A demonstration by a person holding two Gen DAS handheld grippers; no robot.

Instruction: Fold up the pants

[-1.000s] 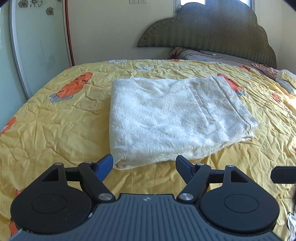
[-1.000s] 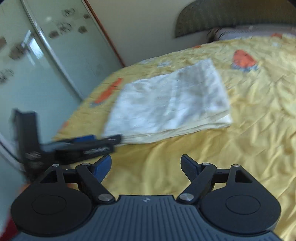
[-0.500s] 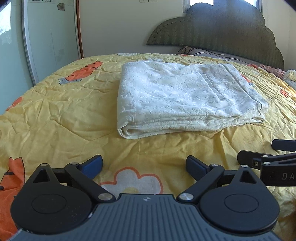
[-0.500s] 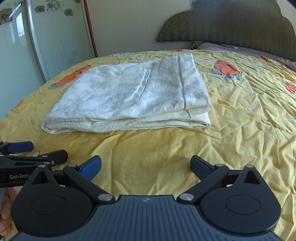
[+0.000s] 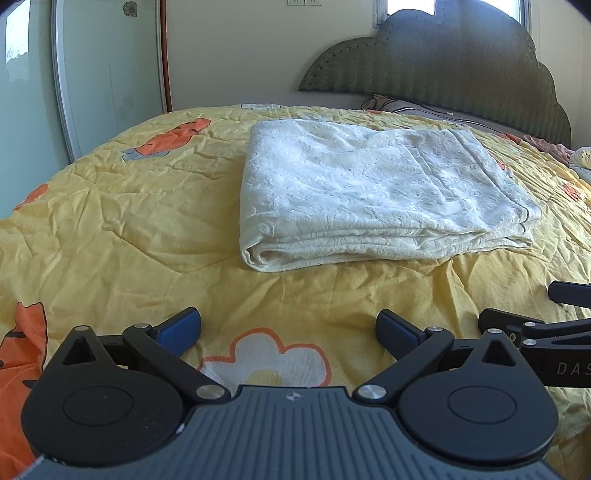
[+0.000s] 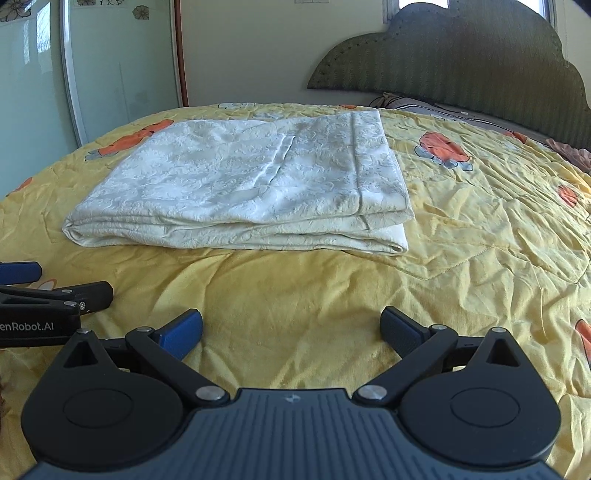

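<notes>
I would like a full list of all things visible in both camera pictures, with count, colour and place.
folded pants: one, cream white, flat in the middle of the bed
bedspread: one, yellow with orange prints and a white flower, covering the bed
headboard: one, dark green, against the far wall
pillow: one, grey, colour partly unclear, below the headboard
sliding door: pale green glass, white frame, far left
wall sockets: two, white, top of the wall
left gripper: black with blue pads, open, above the bedspread, short of the pants
right gripper: same, open, beside it
</notes>
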